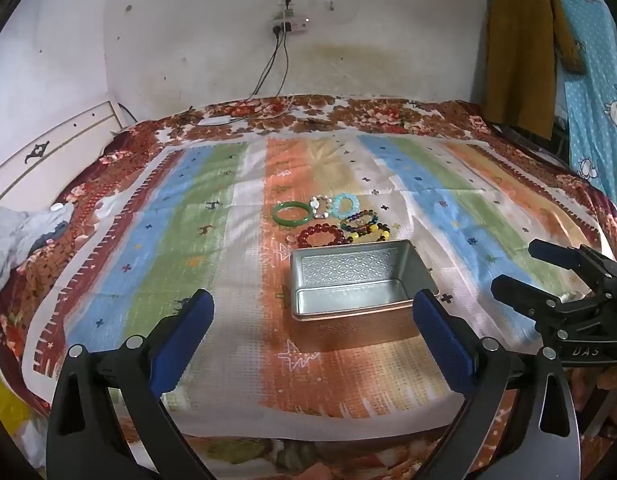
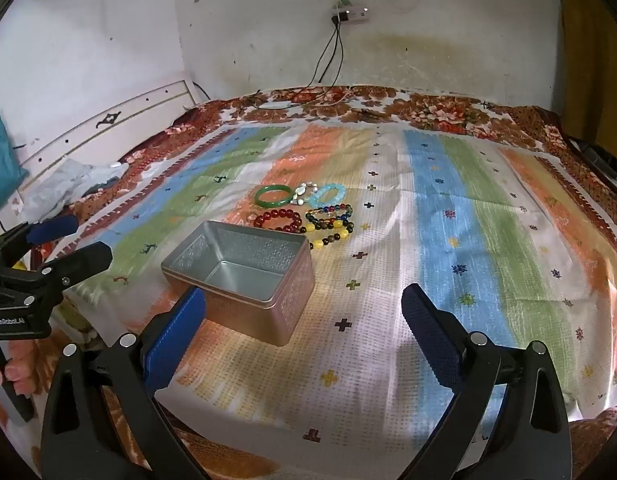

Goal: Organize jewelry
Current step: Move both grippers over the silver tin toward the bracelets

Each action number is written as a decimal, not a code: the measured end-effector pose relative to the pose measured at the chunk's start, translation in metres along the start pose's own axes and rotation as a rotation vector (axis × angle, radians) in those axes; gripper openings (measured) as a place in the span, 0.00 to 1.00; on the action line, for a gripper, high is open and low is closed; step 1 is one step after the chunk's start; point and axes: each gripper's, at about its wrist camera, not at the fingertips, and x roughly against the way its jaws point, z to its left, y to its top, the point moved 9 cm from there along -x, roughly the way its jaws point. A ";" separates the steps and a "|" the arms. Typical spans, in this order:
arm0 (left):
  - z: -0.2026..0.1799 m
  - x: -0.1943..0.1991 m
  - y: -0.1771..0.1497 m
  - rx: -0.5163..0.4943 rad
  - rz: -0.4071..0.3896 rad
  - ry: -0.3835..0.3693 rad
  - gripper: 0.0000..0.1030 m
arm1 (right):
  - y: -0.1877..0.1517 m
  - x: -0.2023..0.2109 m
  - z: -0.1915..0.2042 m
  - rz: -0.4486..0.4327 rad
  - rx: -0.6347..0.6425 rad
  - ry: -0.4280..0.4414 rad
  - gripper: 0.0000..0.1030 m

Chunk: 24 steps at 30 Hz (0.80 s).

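Observation:
An open, empty metal tin sits on the striped cloth. Behind it lie several bracelets: a green bangle, a pearl one, a light blue one, a dark red bead one, and multicoloured bead ones. My left gripper is open and empty in front of the tin. My right gripper is open and empty, to the tin's right.
The striped cloth covers a bed with a floral sheet. A white headboard and crumpled grey cloth are at left. Cables hang from a wall socket. Clothes hang at right.

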 end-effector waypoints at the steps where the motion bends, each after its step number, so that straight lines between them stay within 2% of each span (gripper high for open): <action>1: -0.001 0.000 0.000 -0.002 0.001 -0.006 0.95 | 0.000 0.000 0.000 0.002 0.001 -0.002 0.96; 13: 0.001 -0.010 -0.010 0.009 0.034 0.040 0.95 | 0.000 0.001 0.006 0.008 -0.010 -0.010 0.96; 24: -0.007 -0.014 -0.013 -0.033 0.059 -0.007 0.95 | -0.001 -0.002 -0.002 0.006 -0.014 0.005 0.96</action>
